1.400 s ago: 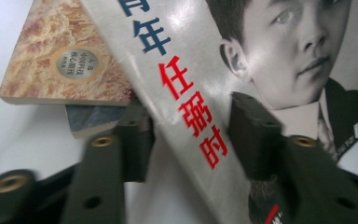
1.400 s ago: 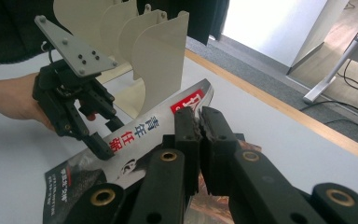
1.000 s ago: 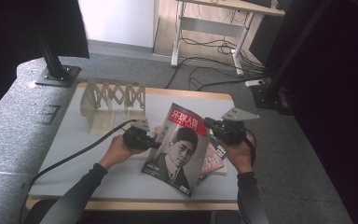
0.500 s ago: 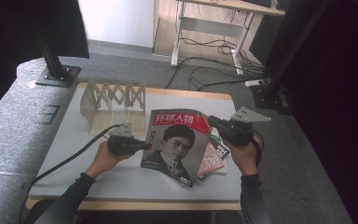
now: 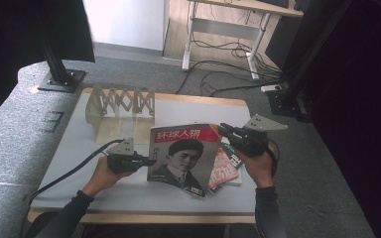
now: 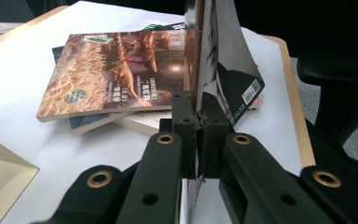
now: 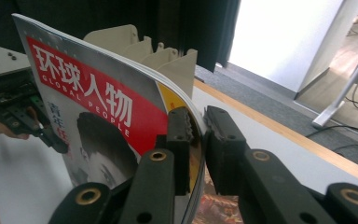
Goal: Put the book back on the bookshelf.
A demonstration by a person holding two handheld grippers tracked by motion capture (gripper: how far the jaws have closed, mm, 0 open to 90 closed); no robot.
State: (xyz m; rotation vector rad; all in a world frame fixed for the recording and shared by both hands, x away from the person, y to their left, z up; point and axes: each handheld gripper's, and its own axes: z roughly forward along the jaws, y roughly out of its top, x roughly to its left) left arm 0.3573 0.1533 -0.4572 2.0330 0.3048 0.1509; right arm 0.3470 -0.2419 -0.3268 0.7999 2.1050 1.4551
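Magazine (image 5: pixel 183 158) with red masthead and portrait cover is held up off the tabletop (image 5: pixel 74 148), tilted, between both hands, over the right-centre of the surface. Left hand-held gripper (image 5: pixel 146 161) pinches its left edge; in the left gripper view the jaws are pressed tight on the page stack (image 6: pixel 196 135), so the grip looks firm. Right hand-held gripper (image 5: pixel 224 130) is at the top right corner; in the right gripper view the curved cover edge (image 7: pixel 196 126) sits between the jaws. They have just been opening a little and a small gap shows on the right side, so the pads look to be barely off the paper. My read: the left side carries the weight while the right lets go or re-grips.

Book stack (image 5: pixel 225 166) lies flat below and right of the magazine, likely where it was picked from; top book has a brown landscape cover (image 6: pixel 116 70). Beige slotted file rack (image 5: pixel 121 101) stands at the far left of the tabletop, slots empty as far as I can tell. Probable destination, which would explain holding the magazine on edge and moving it left.
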